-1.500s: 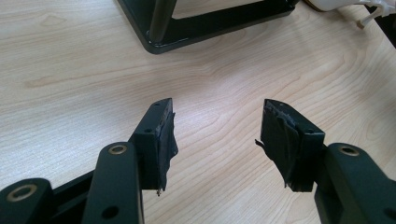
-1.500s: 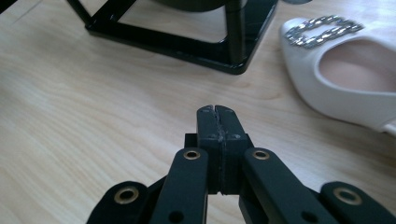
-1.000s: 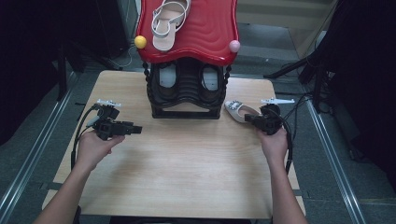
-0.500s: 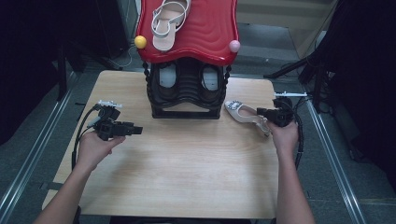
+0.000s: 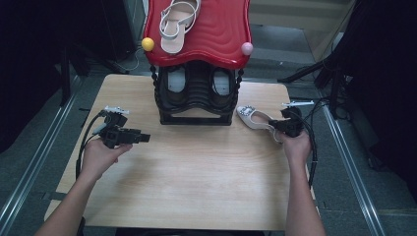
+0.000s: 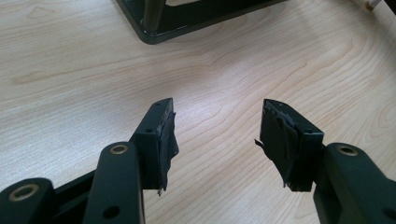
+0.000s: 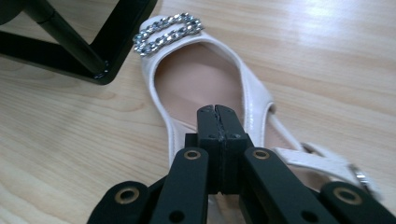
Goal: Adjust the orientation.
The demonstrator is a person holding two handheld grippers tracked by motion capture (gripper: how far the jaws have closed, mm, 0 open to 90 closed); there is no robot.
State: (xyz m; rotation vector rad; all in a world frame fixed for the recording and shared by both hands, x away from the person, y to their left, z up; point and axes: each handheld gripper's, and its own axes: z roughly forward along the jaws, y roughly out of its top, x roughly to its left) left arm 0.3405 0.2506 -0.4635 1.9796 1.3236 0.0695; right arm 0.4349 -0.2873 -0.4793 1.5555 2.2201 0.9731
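Observation:
A white shoe (image 5: 252, 117) with a rhinestone buckle lies on the wooden table (image 5: 196, 167), just right of the black shoe rack (image 5: 196, 98). My right gripper (image 5: 273, 126) is at the shoe's heel end and points toward the rack. In the right gripper view its jaws (image 7: 215, 114) are pressed together over the shoe's (image 7: 205, 84) insole, with nothing visible between them. At the left of the table my left gripper (image 5: 143, 137) stands open, and its tips (image 6: 215, 126) hang over bare wood with nothing between them.
The rack carries a red wavy top (image 5: 216, 29) with a matching white sandal (image 5: 174, 22) lying on it. A yellow ball (image 5: 147, 44) and a pink ball (image 5: 247, 48) sit at its front corners. Metal rails run along both sides of the table.
My right hand has moved right and slightly down, toward the table's right edge, while the shoe has stayed where it was. The left hand has kept still.

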